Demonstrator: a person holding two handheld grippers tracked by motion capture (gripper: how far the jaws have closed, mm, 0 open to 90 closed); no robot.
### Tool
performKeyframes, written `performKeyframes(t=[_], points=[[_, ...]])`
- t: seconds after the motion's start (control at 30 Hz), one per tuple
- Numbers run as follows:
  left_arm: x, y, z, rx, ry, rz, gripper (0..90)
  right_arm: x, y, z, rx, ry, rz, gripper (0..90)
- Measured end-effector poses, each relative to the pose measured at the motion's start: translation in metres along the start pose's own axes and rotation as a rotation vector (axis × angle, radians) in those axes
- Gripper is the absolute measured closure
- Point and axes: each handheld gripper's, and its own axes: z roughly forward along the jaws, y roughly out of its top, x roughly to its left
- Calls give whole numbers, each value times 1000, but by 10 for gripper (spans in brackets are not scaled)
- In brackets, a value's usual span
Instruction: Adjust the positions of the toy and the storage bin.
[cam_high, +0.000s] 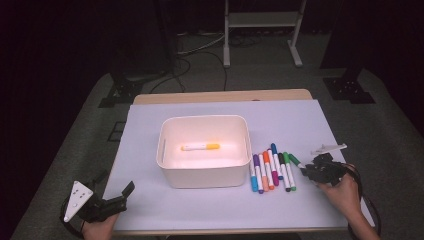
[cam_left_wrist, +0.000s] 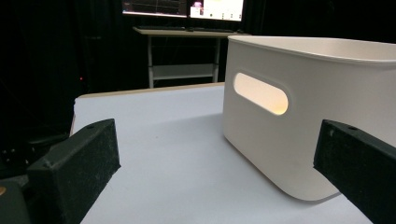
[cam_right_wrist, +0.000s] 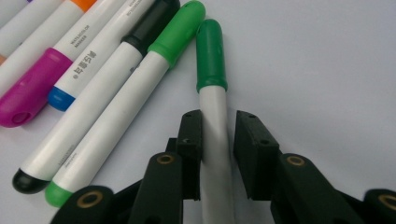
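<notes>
My right claw (cam_right_wrist: 218, 128) squeezes the white barrel of the dark green marker (cam_right_wrist: 212, 84) on the bench (cam_high: 300, 120), at three o'clock from the white bin (cam_high: 204, 172). My left claw (cam_left_wrist: 215, 172) is wide apart, gripping nothing.

The person's left hand (cam_high: 97, 227) comes in low at the near left corner of the surface (cam_high: 300, 120), gripping the left gripper (cam_high: 125, 192). This gripper lies nearly level, its grey plate uppermost, pointing away toward the far right, and its jaws stand wide apart with nothing between them. The right hand (cam_high: 342, 192) rests at the near right edge of the surface, wrist bent inward, with the right gripper (cam_high: 302, 169) pointing left and slightly down. Its jaws are drawn in close around a green-capped marker (cam_right_wrist: 211, 70), one pad against the white barrel, the other just beside it.
</notes>
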Motion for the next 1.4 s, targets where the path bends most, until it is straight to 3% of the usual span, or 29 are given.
performKeyframes(t=[0.33,0.57,0.93,1.4], points=[[0,0,0,2,0,0,0,-3,-1,-3,12,5,15,755],[-1,0,0,2,-1,1,0,-5,-4,-19,-2,56,30,756],[-1,0,1,4,0,2,0,-4,3,-55,-73,131,44,758],[-2,0,1,5,-3,4,0,24,39,-104,-179,263,-43,757]])
